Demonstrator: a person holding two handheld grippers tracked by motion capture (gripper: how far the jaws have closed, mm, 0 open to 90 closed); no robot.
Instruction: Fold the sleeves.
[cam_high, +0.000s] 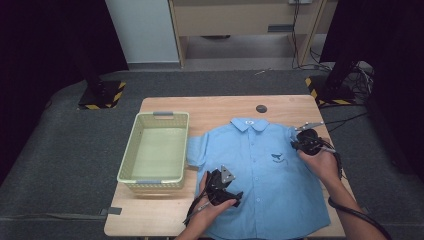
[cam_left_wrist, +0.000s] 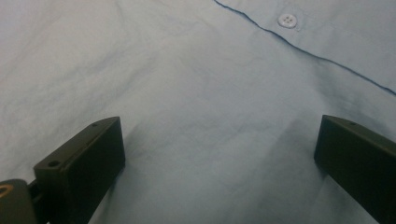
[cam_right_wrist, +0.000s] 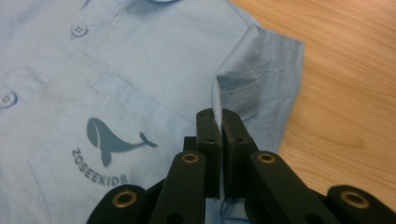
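A light blue child's shirt lies face up on the wooden table, collar at the far side, with a whale print on its chest pocket. My right gripper is shut on the edge of the shirt's sleeve, which is lifted into a fold. My left gripper hovers over the shirt's lower left front, its jaws wide open right above the cloth near a button.
A pale green basket stands empty on the table's left side, next to the shirt's other sleeve. A small dark round disc sits near the table's far edge. Bare wood shows beyond the held sleeve.
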